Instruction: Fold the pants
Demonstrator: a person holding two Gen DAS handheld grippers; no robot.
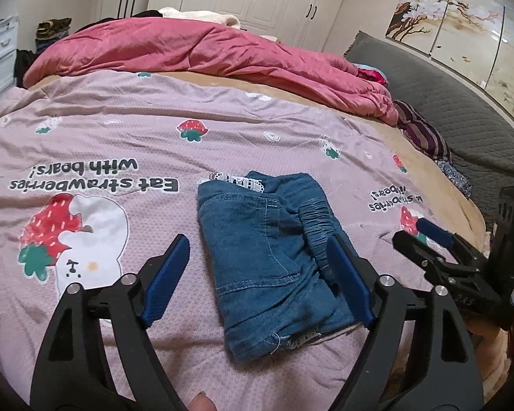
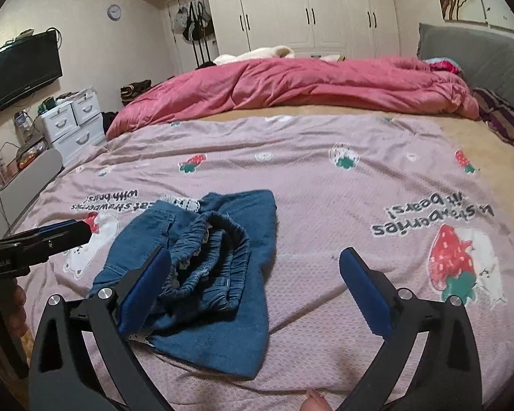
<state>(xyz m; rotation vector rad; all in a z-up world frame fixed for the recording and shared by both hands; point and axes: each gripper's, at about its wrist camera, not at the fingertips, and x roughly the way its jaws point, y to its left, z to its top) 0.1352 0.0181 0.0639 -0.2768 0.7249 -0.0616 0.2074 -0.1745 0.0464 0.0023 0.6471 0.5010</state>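
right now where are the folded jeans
The folded jeans lie on the strawberry-print bedspread, low centre in the left wrist view, beside its white bear print.

Seen from the left wrist, the left gripper's right finger covers part of the elastic waistband of the folded denim pants; whether it touches the cloth cannot be told. The right gripper, beside the pants, is cut off by the picture's rim. In the right wrist view the right gripper's left finger hides the pants' near left corner. Only a fingertip shows at the bottom edge, nearer than the pants.
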